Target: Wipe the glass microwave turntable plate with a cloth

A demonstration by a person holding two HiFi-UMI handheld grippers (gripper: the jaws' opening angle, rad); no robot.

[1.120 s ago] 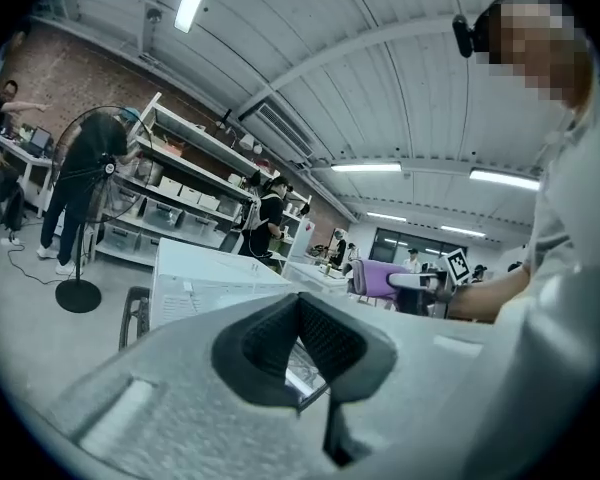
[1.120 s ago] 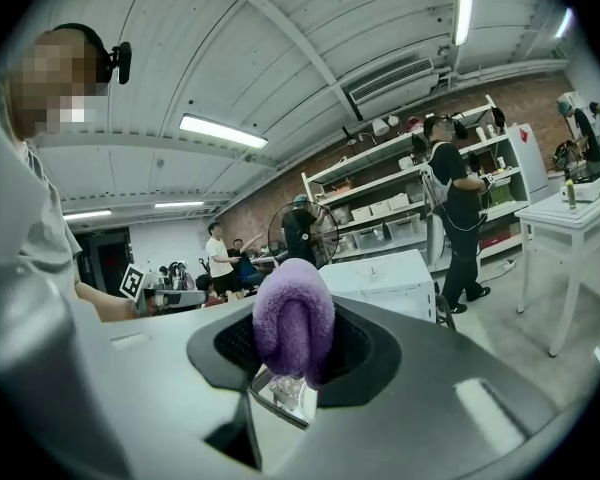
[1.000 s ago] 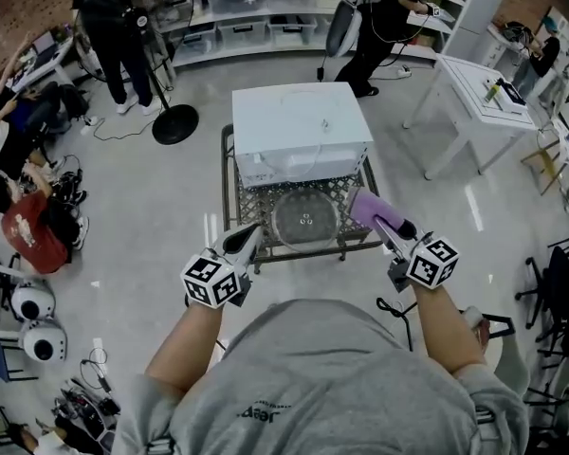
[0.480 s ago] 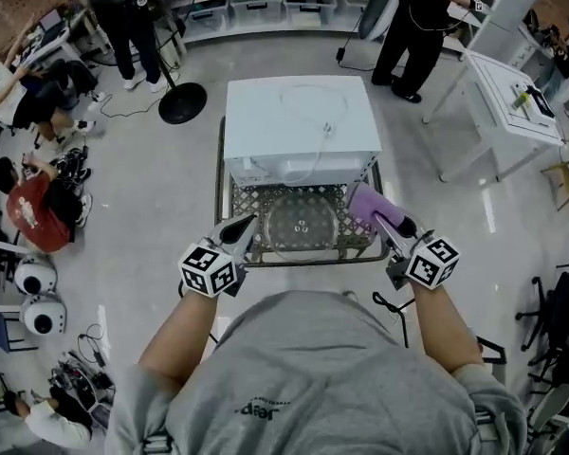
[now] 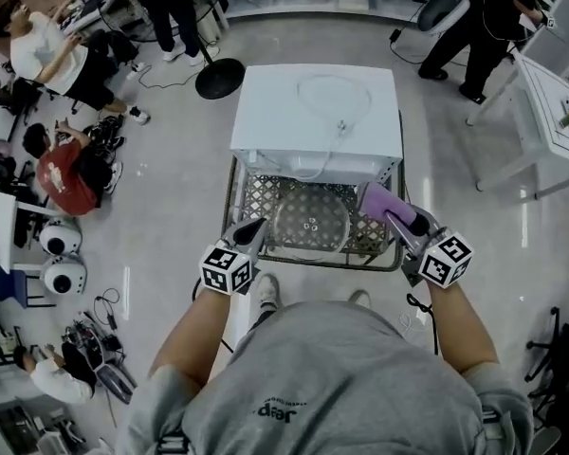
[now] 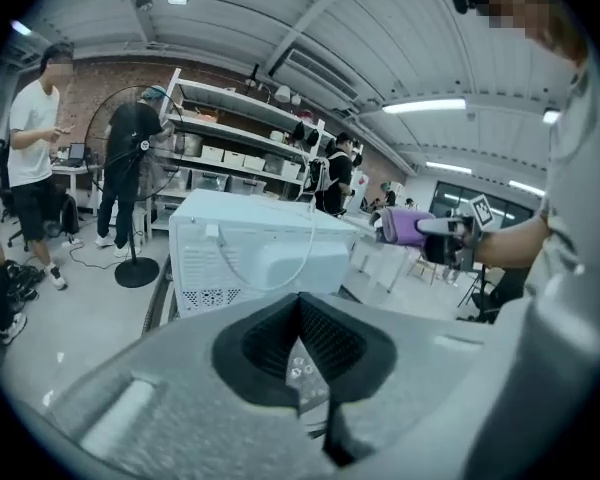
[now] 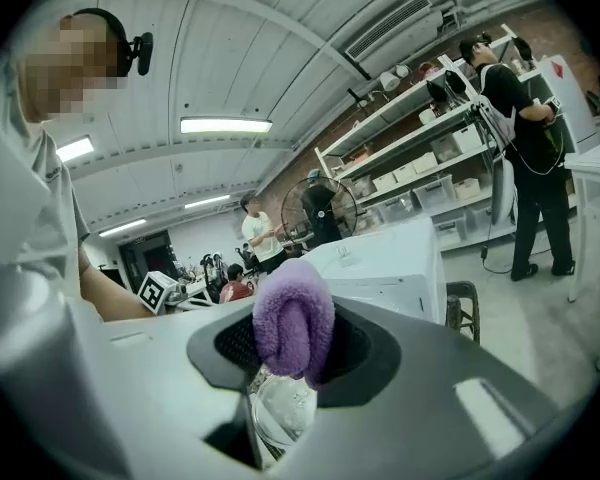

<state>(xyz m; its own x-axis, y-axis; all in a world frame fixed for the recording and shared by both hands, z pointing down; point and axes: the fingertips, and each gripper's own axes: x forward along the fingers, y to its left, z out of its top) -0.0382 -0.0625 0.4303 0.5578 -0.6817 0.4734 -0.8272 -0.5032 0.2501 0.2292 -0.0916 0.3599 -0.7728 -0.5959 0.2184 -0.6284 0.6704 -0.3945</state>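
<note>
I am looking down at the glass turntable plate (image 5: pixel 310 221), which is lying flat on the metal mesh table (image 5: pixel 263 195) just in front of the white microwave (image 5: pixel 318 112), between my two grippers. I am holding the right gripper (image 5: pixel 403 221) off the plate's right side, its jaws pinching a folded purple cloth (image 5: pixel 379 200); in the right gripper view the cloth (image 7: pixel 293 328) is bulging out between the jaws, with the clear plate (image 7: pixel 280 408) showing just below it. The cloth is sitting near the plate's right rim, and I cannot tell whether it is touching the glass. I am keeping the left gripper (image 5: pixel 253 226) at the plate's left, near the front edge of the table, clear of the glass; its own view is showing the jaws pressed together with nothing between them.
</note>
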